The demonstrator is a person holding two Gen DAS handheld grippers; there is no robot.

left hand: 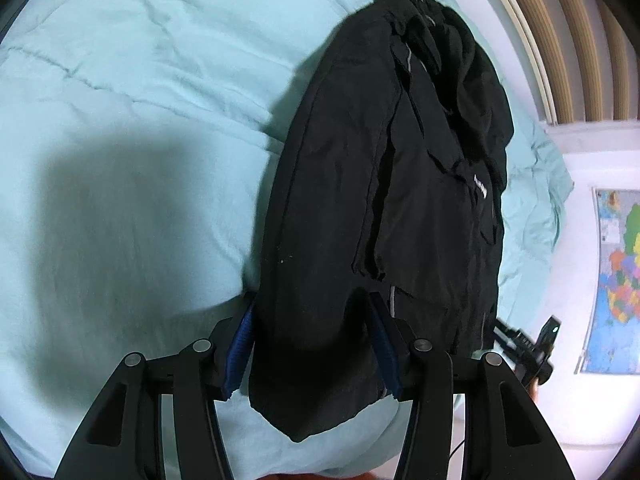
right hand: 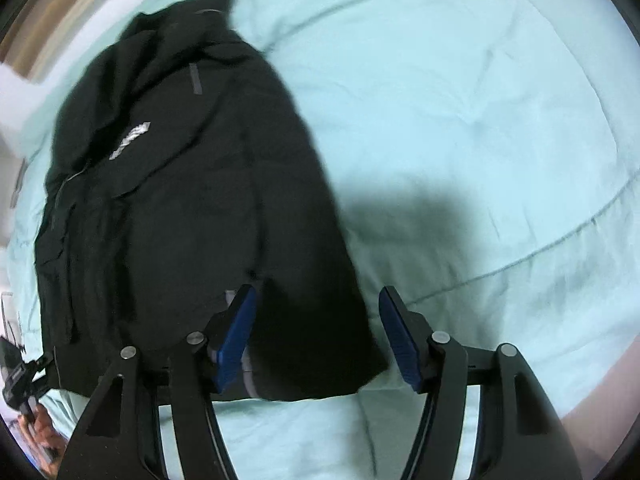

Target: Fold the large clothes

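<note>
On the pale green bed [left hand: 120, 120], the black jacket [left hand: 380, 200] lies folded lengthwise toward 12 o'clock, its hem between the spread left gripper [left hand: 314, 344] and right gripper [right hand: 318, 336], with crosswise folds judged left.

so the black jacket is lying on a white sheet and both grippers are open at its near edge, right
Not quite: the sheet under the black jacket is light teal, not white, as the left wrist view shows. The rest holds: the left gripper and right gripper are both open at its near edge.
</note>
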